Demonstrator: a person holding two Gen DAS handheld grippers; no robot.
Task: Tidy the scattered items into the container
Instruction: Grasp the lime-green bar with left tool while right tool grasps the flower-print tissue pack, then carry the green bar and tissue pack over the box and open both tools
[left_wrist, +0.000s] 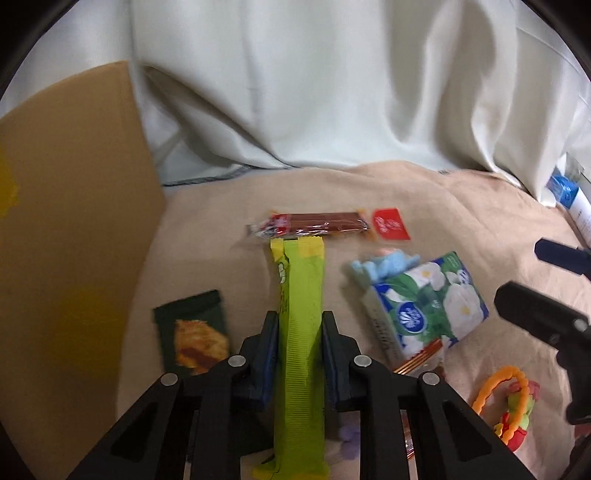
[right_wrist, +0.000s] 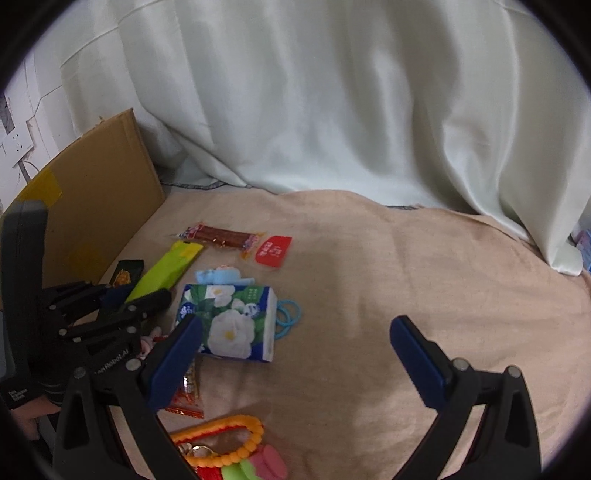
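Your cardboard box (left_wrist: 70, 229) stands to the left of your left gripper (left_wrist: 299, 354), its wall close beside it; no print on it can be read. The beige blanket (right_wrist: 388, 277) ahead of your right gripper (right_wrist: 295, 358) lies open and free up to the curtain (right_wrist: 314, 110). Your right gripper is spread wide, holding nothing, with the flowered tissue pack (right_wrist: 229, 321) just by its left finger; the blue logo is not readable. Your left gripper is closed on the green snack stick (left_wrist: 301, 332), whose writing is blurred.
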